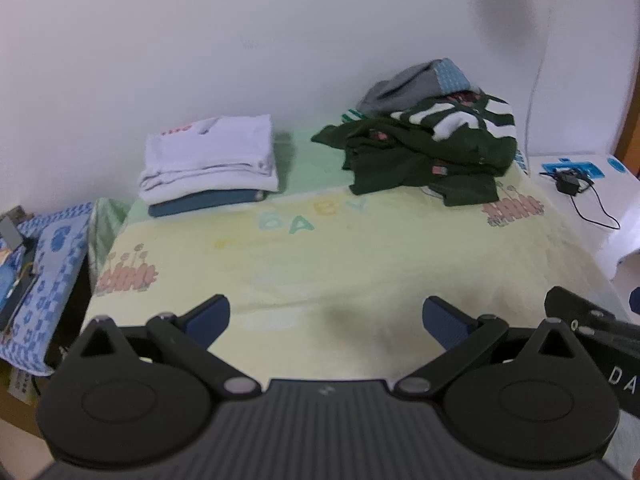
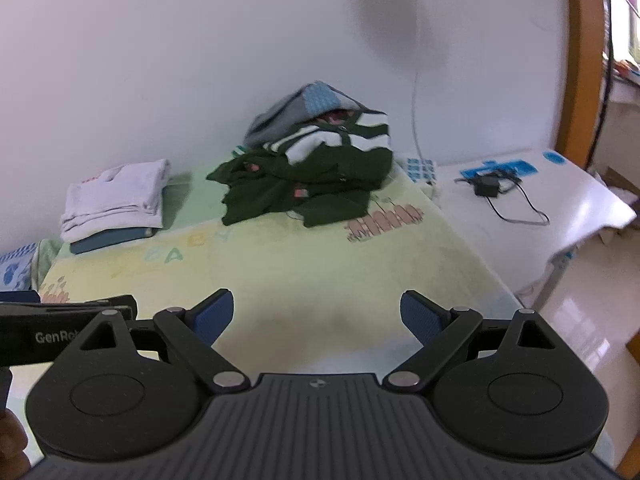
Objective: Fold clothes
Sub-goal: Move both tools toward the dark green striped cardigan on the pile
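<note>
Folded clothes [image 1: 208, 160] sit stacked at the far left; an unfolded dark-green heap [image 1: 428, 152] lies far right. Both the left gripper [image 1: 326, 320] and right gripper [image 2: 316, 314] hover wide open, empty. Lifting one garment alone onto bare sheet [image 1: 320, 264] would suit folding.

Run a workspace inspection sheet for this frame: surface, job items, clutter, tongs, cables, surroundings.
Surface: yellow and green BABY-print mat, middle bare.
Job's things: folded stack, white on top of blue, back left; unfolded pile of dark green, striped and grey clothes, back right.
Clutter: blue patterned cloth off the mat's left edge.
Tongs: left tongs open, empty; right tongs open, empty; both over the mat's near edge.
Cables: black adapter with looped cord on white table.
Surroundings: white wall behind; wooden frame far right.
</note>
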`<state>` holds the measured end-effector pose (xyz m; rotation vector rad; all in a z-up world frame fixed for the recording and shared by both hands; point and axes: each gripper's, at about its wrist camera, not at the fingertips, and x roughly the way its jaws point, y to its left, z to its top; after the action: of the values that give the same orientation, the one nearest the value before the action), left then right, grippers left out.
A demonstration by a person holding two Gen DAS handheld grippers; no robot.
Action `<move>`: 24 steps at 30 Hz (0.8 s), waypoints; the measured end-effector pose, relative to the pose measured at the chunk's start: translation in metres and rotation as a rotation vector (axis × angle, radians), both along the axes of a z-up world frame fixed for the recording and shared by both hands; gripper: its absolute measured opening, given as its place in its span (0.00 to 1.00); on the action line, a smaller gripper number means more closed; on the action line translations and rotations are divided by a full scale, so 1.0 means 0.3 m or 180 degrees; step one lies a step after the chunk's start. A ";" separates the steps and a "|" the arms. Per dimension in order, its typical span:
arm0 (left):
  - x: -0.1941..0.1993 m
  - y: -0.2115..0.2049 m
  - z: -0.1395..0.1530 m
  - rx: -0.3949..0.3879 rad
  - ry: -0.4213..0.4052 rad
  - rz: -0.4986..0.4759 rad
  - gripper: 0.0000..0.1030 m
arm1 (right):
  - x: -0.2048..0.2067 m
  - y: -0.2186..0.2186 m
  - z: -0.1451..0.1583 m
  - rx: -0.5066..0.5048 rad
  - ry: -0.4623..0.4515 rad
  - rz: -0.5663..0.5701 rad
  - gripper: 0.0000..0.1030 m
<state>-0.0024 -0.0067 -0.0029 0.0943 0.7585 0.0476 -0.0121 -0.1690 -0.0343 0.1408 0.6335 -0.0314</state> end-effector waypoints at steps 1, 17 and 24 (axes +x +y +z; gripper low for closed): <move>-0.005 -0.013 -0.006 0.0038 -0.0003 -0.0008 0.99 | -0.002 -0.002 -0.002 0.0015 0.0006 -0.0009 0.90; 0.030 -0.027 -0.075 -0.0071 0.0097 -0.0324 0.99 | -0.023 -0.017 0.005 -0.0017 0.0091 -0.0320 0.90; 0.043 -0.029 -0.062 -0.0045 0.0095 -0.0257 0.99 | -0.011 -0.027 0.010 -0.0021 0.0041 -0.0328 0.90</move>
<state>0.0104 -0.0155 -0.0214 0.1122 0.7840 -0.0362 -0.0155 -0.1770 -0.0314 0.1670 0.6384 -0.1338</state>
